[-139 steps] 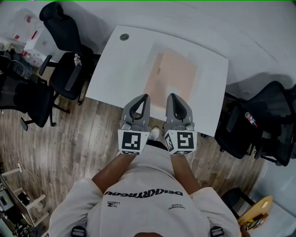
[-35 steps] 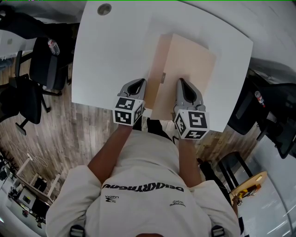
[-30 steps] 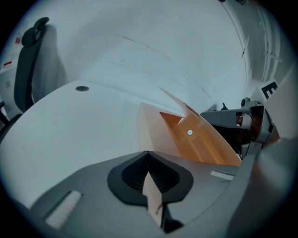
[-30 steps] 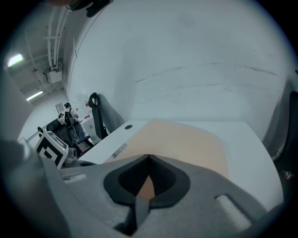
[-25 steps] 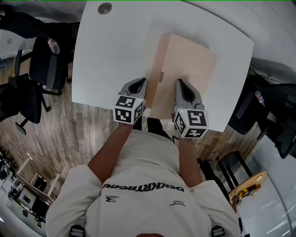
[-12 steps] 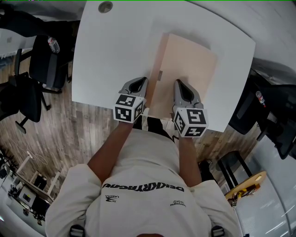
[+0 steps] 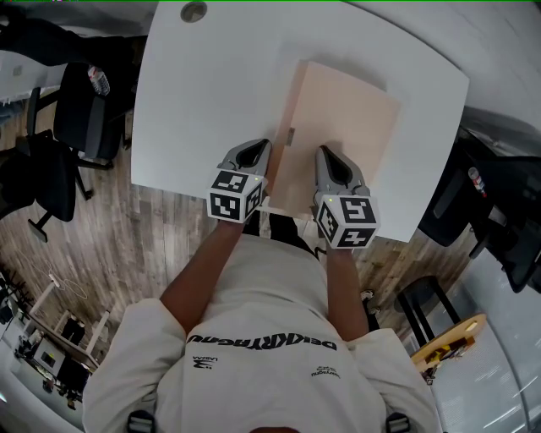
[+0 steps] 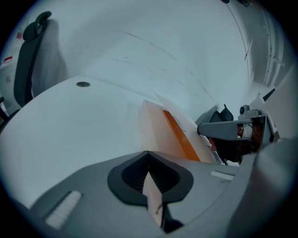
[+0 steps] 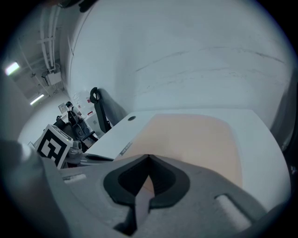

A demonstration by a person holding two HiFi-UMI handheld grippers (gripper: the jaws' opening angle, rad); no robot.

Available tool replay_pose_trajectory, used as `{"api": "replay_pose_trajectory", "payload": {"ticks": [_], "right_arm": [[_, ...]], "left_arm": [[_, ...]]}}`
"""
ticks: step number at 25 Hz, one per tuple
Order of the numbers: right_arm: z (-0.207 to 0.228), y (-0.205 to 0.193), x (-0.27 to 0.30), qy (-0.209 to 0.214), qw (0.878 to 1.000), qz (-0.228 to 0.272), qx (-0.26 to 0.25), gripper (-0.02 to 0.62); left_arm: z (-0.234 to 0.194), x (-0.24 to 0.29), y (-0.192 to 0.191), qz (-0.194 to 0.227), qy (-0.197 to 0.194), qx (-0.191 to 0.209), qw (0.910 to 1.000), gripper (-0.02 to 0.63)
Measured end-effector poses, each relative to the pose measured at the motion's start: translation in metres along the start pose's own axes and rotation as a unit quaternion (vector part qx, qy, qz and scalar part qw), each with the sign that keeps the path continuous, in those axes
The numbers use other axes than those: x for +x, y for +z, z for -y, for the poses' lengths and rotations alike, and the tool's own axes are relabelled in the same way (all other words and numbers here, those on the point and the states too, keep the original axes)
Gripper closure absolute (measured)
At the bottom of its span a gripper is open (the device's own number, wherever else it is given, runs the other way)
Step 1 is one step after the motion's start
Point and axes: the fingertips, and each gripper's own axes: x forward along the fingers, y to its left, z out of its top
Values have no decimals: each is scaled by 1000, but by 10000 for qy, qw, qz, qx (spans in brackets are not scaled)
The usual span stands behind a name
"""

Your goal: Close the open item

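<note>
A flat peach folder [image 7: 347, 127] lies on the white table [image 7: 203, 93]. Its left cover [image 7: 289, 127] is lifted on edge, and an orange inner strip [image 8: 181, 137] shows beneath it. My left gripper [image 7: 258, 154] sits at the cover's near corner. In the left gripper view it [image 8: 150, 169] is shut on the thin cover sheet [image 8: 153, 130]. My right gripper [image 7: 328, 157] rests at the folder's near edge. In the right gripper view it [image 9: 148, 174] is shut with a thin peach sheet of the folder [image 9: 191, 139] between the jaws.
A round cable hole [image 7: 193, 11] marks the table's far left corner. Black office chairs stand at the left [image 7: 84, 110] and at the right [image 7: 482, 211]. Wooden floor [image 7: 152, 245] lies below the table's near edge, where the person stands.
Since 5.6 s ago both grippers moved from in front of the table onto the folder's near edge. Over the last second the left gripper crept slightly right with the cover.
</note>
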Motion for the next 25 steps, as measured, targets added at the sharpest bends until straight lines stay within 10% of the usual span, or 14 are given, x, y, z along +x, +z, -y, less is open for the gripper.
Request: {"api": "replay_pose_trajectory", "payload": {"ticks": [25], "right_arm": [[-9, -25, 12, 328, 9981, -510, 104, 597]], "left_arm": [[-4, 6, 3, -18, 111, -30, 9999, 608]]}}
